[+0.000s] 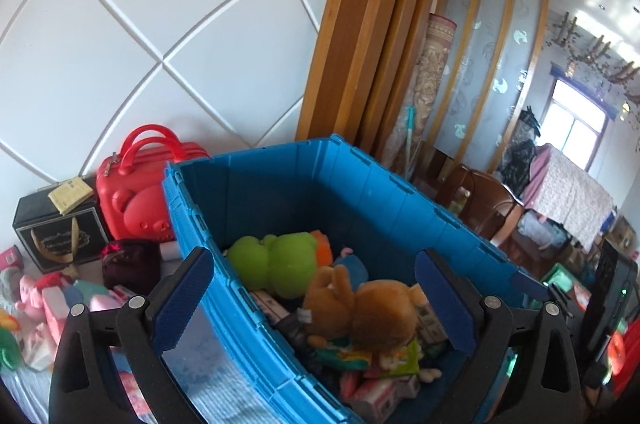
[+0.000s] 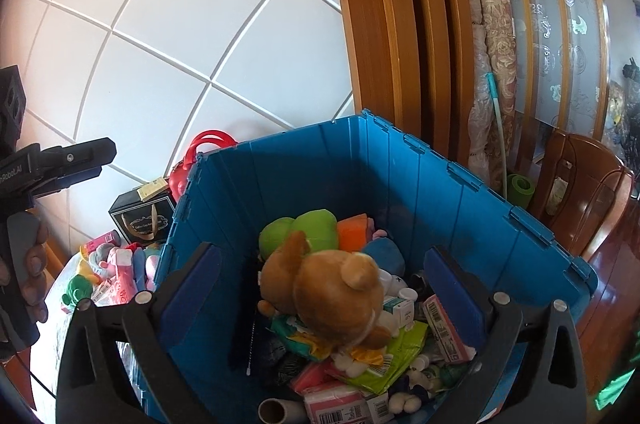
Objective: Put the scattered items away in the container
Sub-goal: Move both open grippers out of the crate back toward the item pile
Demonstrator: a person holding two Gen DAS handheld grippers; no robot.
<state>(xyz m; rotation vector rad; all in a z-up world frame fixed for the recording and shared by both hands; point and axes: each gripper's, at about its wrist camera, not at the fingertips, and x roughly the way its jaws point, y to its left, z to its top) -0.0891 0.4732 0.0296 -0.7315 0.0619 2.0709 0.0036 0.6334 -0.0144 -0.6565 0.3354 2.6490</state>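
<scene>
Right wrist view: both grippers [image 2: 320, 288] [image 1: 314, 298] gape empty above the blue crate [image 2: 460, 191]. Centre-frame brown plush bear [image 2: 336, 292] looks soft, light; pinch its torso.

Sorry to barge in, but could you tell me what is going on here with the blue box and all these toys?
A person with a gripper in each hand is tidying toys into the blue crate. Both the left gripper and the right gripper are open and empty above it. A brown plush dog lies on top of the pile inside, beside a green plush toy. More toys are still scattered outside the crate, near a red case.
</scene>
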